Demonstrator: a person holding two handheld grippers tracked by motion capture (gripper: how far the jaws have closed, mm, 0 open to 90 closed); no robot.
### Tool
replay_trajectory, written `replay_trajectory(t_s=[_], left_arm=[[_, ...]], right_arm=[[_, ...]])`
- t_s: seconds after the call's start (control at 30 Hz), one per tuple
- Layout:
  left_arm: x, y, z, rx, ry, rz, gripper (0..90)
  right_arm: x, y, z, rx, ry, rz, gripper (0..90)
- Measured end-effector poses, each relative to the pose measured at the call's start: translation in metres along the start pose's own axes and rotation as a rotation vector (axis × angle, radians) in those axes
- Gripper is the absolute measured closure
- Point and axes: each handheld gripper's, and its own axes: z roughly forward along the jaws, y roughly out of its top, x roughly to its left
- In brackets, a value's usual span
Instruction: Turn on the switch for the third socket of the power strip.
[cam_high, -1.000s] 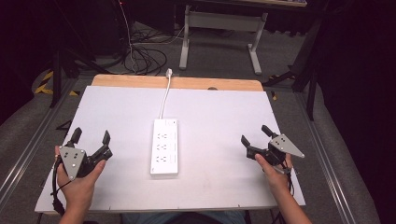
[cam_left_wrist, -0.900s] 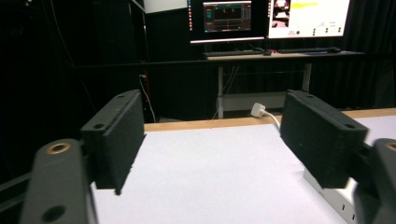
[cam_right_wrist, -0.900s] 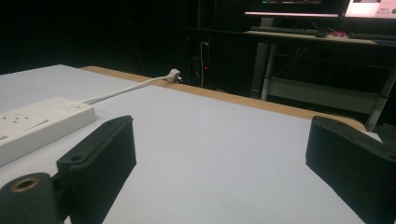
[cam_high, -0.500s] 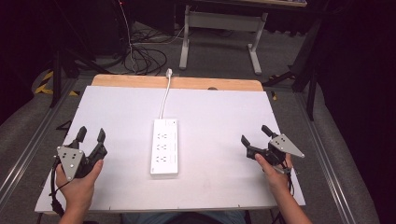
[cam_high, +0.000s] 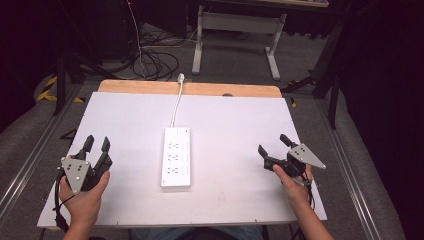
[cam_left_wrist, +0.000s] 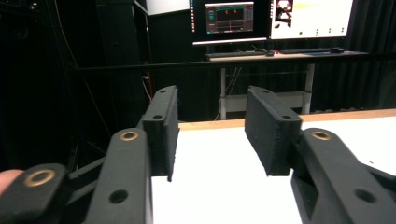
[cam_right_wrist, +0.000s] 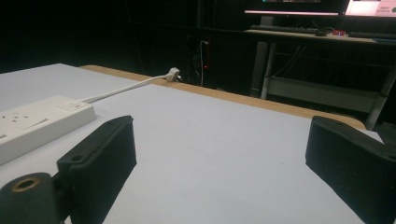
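A white power strip (cam_high: 176, 157) lies lengthwise in the middle of the white table (cam_high: 235, 125); its cord (cam_high: 175, 105) runs to the far edge and ends in a loose plug (cam_high: 181, 78). The strip (cam_right_wrist: 32, 123) and plug (cam_right_wrist: 173, 73) also appear in the right gripper view. My left gripper (cam_high: 97, 145) rests at the table's near left, and its jaws have just been closing with nothing between them; a clear gap remains (cam_left_wrist: 210, 135). My right gripper (cam_high: 274, 144) sits at the near right, wide open and empty (cam_right_wrist: 219, 158).
A wooden strip (cam_high: 190, 88) borders the table's far edge. Beyond it stand a desk frame (cam_high: 235, 30) and floor cables (cam_high: 150, 60). Monitors (cam_left_wrist: 261, 18) glow on a desk in the dark background. Metal rails (cam_high: 30, 155) run along both table sides.
The left gripper's jaws have drawn closer together, from a wide spread to a narrow gap. Both hands stayed where they were, and the right gripper looks the same.
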Motion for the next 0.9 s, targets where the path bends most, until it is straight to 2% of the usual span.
replay_trajectory(t_s=[0.47, 0.9], left_arm=[[0.0010, 0.0003, -0.0008, 0.013, -0.021, 0.016, 76.0], [0.0017, 0.0003, -0.0005, 0.020, -0.030, 0.022, 86.2]], right_arm=[[0.0000, -0.0003, 0.0002, 0.003, 0.002, 0.004, 9.3], [0.0002, -0.0004, 0.0003, 0.006, 0.007, 0.005, 9.5]])
